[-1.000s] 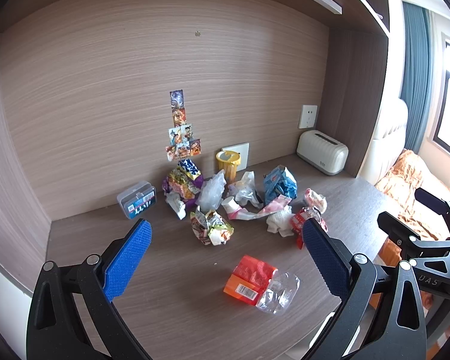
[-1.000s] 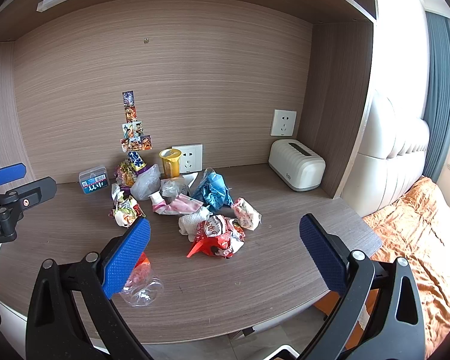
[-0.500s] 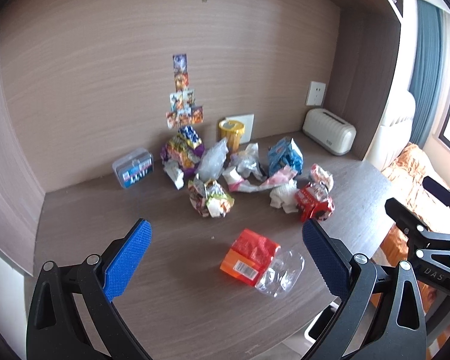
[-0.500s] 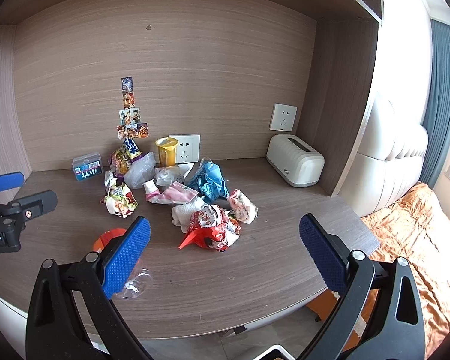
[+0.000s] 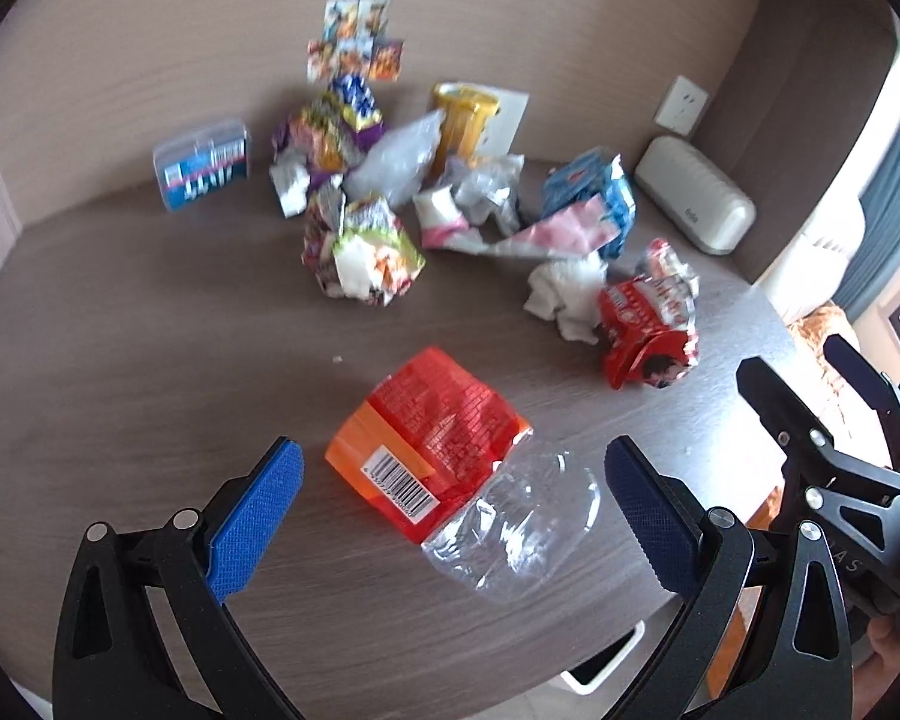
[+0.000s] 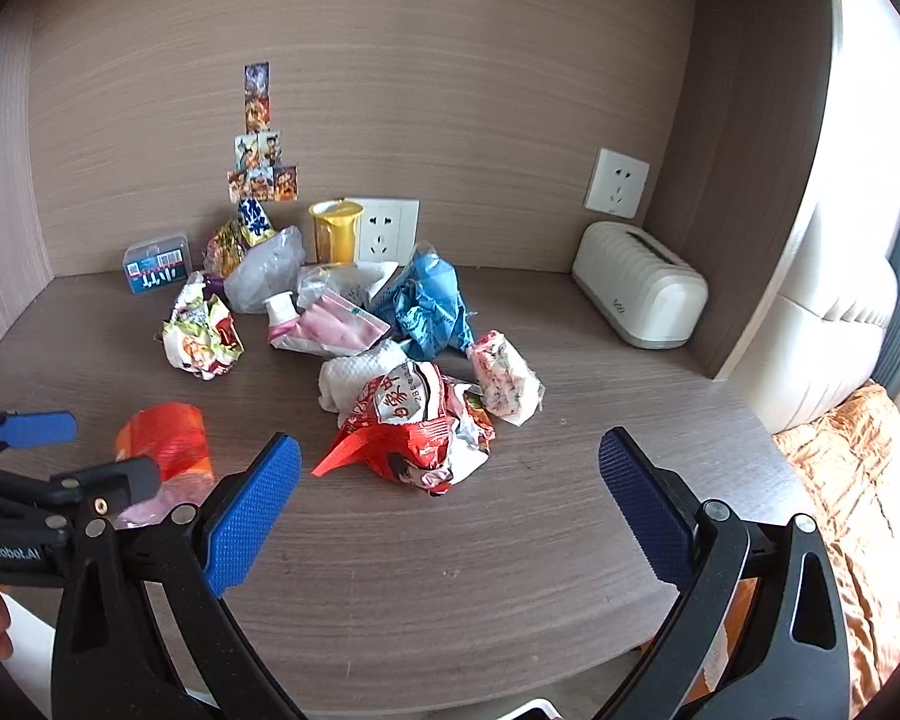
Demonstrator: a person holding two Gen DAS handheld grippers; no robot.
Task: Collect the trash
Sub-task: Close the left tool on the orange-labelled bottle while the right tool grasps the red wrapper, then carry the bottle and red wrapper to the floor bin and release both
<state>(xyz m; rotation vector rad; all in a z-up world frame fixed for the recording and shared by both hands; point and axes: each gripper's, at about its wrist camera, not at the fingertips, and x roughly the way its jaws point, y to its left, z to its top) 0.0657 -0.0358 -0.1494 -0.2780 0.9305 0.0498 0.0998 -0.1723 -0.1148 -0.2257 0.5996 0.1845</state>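
While our left gripper [image 5: 453,495] hangs wide and empty, the orange wrapper [image 5: 429,441] lies on the desk [image 5: 120,360] straight ahead between its fingers, long axis running from near right to far left. Our right gripper [image 6: 450,495], also wide and empty, faces the red wrapper [image 6: 417,426]. Nearest is the left. We count roughly ten scraps, one orange.
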